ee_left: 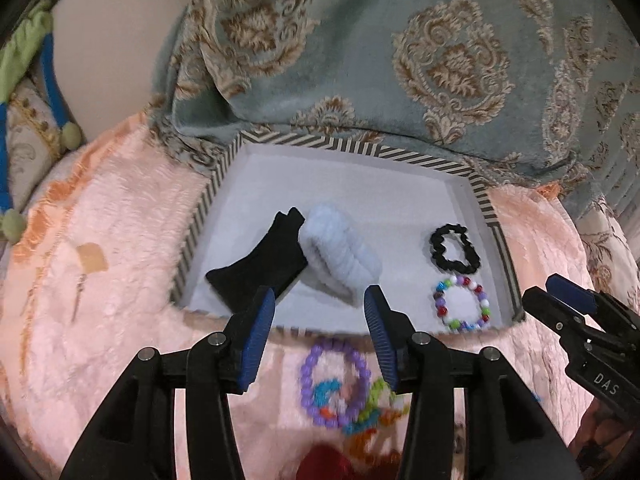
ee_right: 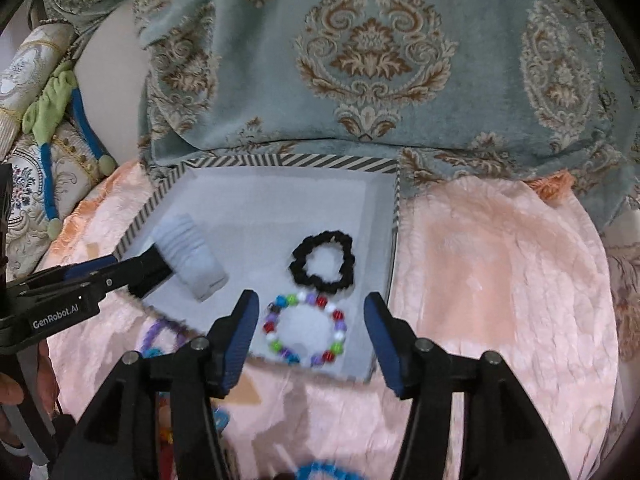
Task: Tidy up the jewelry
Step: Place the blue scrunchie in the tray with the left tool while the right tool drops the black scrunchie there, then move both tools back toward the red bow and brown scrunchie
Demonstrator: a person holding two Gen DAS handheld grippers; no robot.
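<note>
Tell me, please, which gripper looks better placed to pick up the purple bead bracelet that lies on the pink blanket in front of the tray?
Probably the left. The left gripper is open, empty, and aimed almost over the purple bead bracelet. The right gripper faces the multicoloured bracelet inside the tray.

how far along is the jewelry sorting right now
Done: the black scrunchie, multicolour beaded bracelet and pale blue fuzzy band lie in the striped-rim tray. In hand: nothing; left gripper and right gripper are open. Left: the purple bead bracelet on the pink blanket.
</note>
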